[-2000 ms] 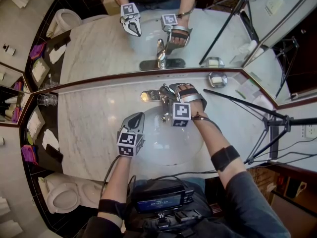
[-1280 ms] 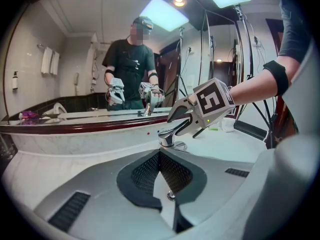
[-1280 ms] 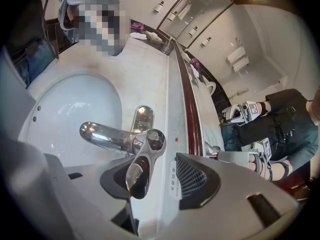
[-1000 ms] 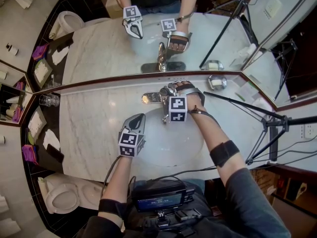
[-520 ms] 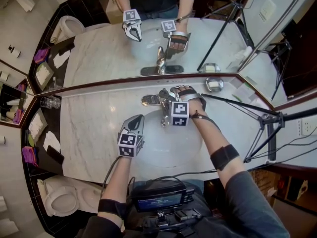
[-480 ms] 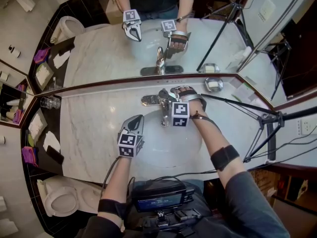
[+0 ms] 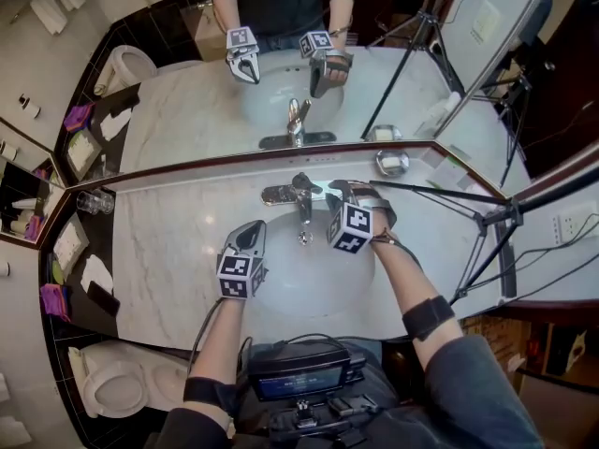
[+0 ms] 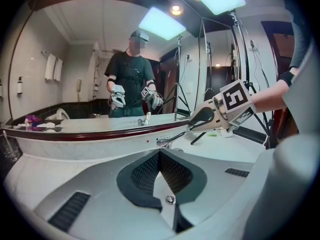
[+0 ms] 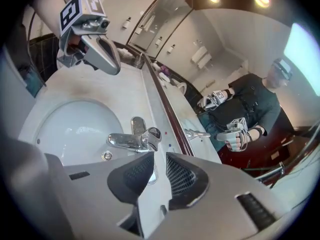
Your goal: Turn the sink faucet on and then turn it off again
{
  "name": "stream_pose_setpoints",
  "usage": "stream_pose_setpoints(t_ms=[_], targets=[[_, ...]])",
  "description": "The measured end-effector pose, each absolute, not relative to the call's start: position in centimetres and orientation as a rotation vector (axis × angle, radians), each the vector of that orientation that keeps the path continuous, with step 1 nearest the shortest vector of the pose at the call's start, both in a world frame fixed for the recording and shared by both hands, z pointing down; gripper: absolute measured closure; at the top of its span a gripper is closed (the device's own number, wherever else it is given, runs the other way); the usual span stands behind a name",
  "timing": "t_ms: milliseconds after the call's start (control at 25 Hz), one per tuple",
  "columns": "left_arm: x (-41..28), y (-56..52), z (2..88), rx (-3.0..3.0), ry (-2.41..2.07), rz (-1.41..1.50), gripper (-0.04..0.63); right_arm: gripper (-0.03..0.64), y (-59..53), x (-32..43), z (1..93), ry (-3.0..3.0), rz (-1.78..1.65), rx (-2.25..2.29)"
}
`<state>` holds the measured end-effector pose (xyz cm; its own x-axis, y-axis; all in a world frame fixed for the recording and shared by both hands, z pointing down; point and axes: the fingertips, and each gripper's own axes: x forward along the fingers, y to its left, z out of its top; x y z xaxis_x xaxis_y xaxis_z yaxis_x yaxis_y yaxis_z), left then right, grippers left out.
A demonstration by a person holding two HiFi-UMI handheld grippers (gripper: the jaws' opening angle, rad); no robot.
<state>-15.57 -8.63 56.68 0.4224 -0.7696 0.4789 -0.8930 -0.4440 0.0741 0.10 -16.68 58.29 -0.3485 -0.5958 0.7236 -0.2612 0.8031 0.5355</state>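
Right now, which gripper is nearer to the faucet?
Right. The right gripper sits just beside the faucet, apart from it; its jaws have just been closing, with nothing between them. The left gripper hangs shut at the basin's left edge, farther away.

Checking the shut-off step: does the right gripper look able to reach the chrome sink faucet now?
Probably yes: the right gripper hangs close before the chrome sink faucet with nothing between them. Its jaws have just been closing and stand slightly apart, empty.
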Motion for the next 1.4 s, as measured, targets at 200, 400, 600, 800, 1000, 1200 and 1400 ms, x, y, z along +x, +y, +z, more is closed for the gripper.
stream_pose_setpoints(t_ms=[200, 400, 600, 800, 1000, 1200, 1400], targets=[[-16.0, -8.1, 55.7, 2.355, -1.447, 0.519, 0.595, 0.596, -15.0, 1.5, 56.6, -2.065, -0.237, 0.840], [-16.4, -7.5, 55.1, 2.351, -1.459, 0.491, 0.595, 0.597, -12.4, 2.9, 55.6, -2.244, 0.102, 1.067], [-16.7, -7.0, 54.7, 2.345, -1.464, 0.462, 0.595, 0.598, -10.5, 5.2, 55.6, -2.334, 0.375, 1.235], [-17.0, -6.5, 54.0, 2.339, -1.460, 0.427, 0.595, 0.598, -9.2, 6.8, 56.4, -2.381, 0.479, 1.298], [-16.9, -6.2, 54.2, 2.362, -1.472, 0.495, 0.595, 0.597, -8.6, 7.0, 56.9, -2.369, 0.465, 1.277], [-16.4, -6.3, 54.1, 2.375, -1.474, 0.504, 0.595, 0.597, -8.5, 5.9, 56.6, -2.371, 0.342, 1.213], [-16.6, -6.7, 54.3, 2.362, -1.473, 0.503, 0.595, 0.595, -8.9, 4.9, 56.1, -2.306, 0.165, 1.178]])
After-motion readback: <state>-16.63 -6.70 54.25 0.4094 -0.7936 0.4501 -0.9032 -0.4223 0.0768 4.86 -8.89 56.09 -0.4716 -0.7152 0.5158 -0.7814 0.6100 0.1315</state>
